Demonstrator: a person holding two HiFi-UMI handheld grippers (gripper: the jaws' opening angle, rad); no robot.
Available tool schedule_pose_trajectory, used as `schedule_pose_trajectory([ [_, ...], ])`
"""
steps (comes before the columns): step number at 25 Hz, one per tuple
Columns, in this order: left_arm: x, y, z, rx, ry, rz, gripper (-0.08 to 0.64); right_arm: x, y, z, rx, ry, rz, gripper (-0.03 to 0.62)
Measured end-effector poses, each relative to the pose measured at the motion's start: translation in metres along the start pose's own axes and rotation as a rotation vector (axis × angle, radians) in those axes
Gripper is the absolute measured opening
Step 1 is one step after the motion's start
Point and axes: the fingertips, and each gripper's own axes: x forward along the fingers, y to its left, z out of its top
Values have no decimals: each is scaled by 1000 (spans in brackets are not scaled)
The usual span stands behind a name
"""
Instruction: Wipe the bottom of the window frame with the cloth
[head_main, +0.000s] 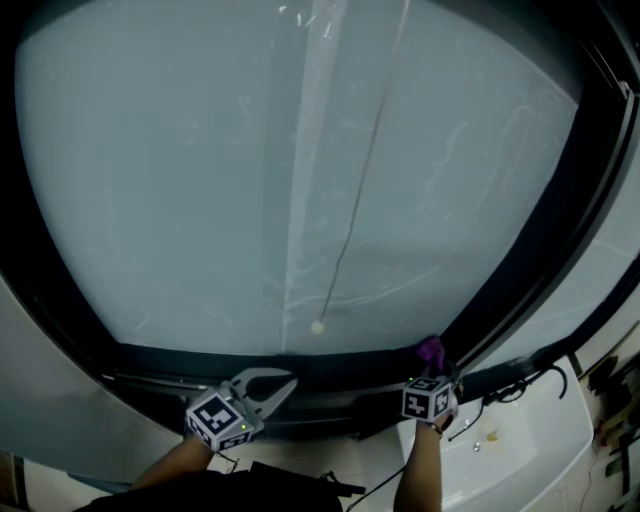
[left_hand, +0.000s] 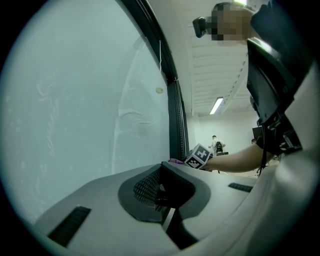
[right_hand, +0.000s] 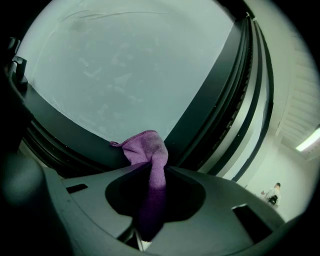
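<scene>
A purple cloth (head_main: 431, 350) sticks up from my right gripper (head_main: 433, 372), which is shut on it. The cloth (right_hand: 147, 147) touches the dark bottom window frame (head_main: 300, 362) near the corner where an upright bar (head_main: 540, 250) rises. In the right gripper view the frame (right_hand: 75, 135) runs just behind the cloth. My left gripper (head_main: 289, 381) hovers in front of the same frame, further left, jaws together and holding nothing. From the left gripper (left_hand: 162, 167), I see the right gripper's marker cube (left_hand: 198, 156) and a bit of cloth (left_hand: 175, 161).
A blind cord ending in a small bead (head_main: 317, 327) hangs in front of the frosted glass (head_main: 200, 180). Black cables (head_main: 520, 385) lie on a white ledge (head_main: 520, 450) at the right. A dark object (head_main: 280, 490) sits below my arms.
</scene>
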Motion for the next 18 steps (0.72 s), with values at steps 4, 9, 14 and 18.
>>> schedule_pose_trajectory([
  [4, -1, 1, 0, -15, -6, -5, 2, -1, -4, -12, 45, 14, 5, 74],
  [9, -1, -3, 4, -36, -1, -20, 2, -6, -7, -21, 88, 22, 40, 74],
  [14, -1, -4, 6, -50, -12, -17, 2, -24, 0, -31, 118, 5, 71, 74],
  [18, 0, -5, 6, -36, -29, -25, 2, -42, 14, -40, 144, -7, 129, 74],
])
